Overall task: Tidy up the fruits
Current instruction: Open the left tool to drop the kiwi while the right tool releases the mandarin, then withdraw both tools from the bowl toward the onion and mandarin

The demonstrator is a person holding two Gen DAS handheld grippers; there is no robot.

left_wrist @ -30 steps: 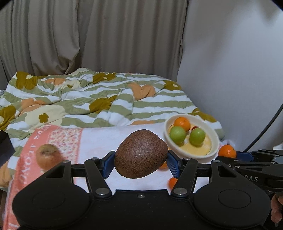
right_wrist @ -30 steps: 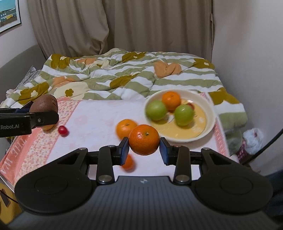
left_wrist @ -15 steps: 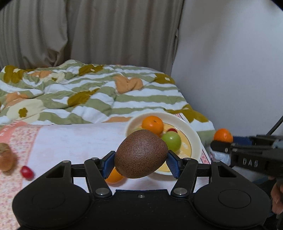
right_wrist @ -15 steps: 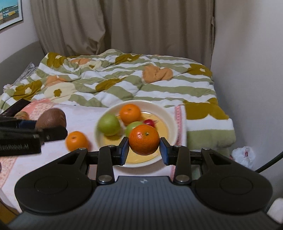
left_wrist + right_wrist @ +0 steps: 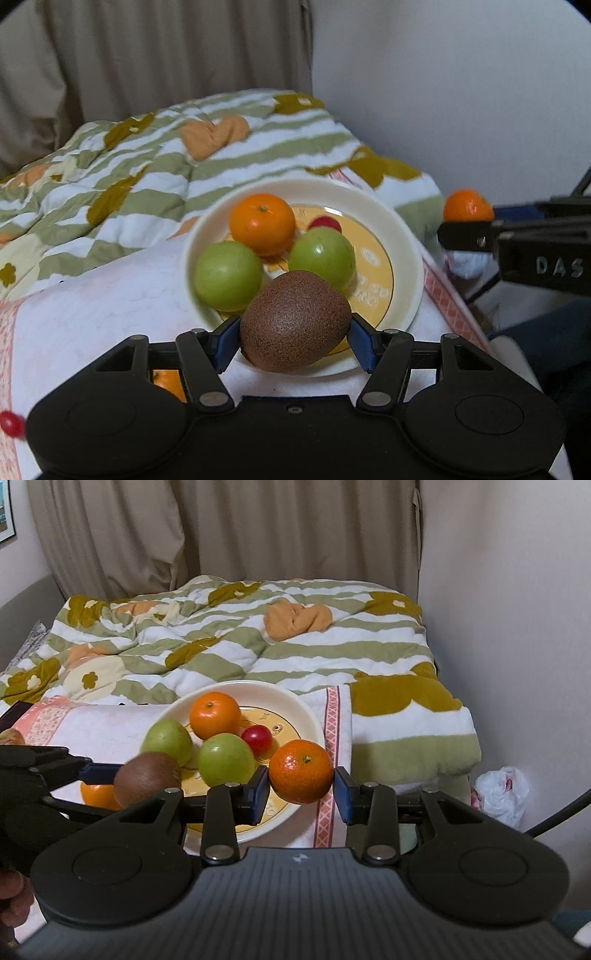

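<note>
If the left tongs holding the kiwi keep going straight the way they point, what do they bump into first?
Probably the plate. The left tongs aim down at its near side with the kiwi in front. The green fruit just beyond could be touched first; depth is hard to judge.

Left gripper (image 5: 293, 338) clamping kiwi (image 5: 295, 326) above plate (image 5: 406, 236), two green fruits, orange

Home bedroom, bed with striped floral blanket (image 5: 258, 646), beige curtains (image 5: 221, 531) behind
</note>
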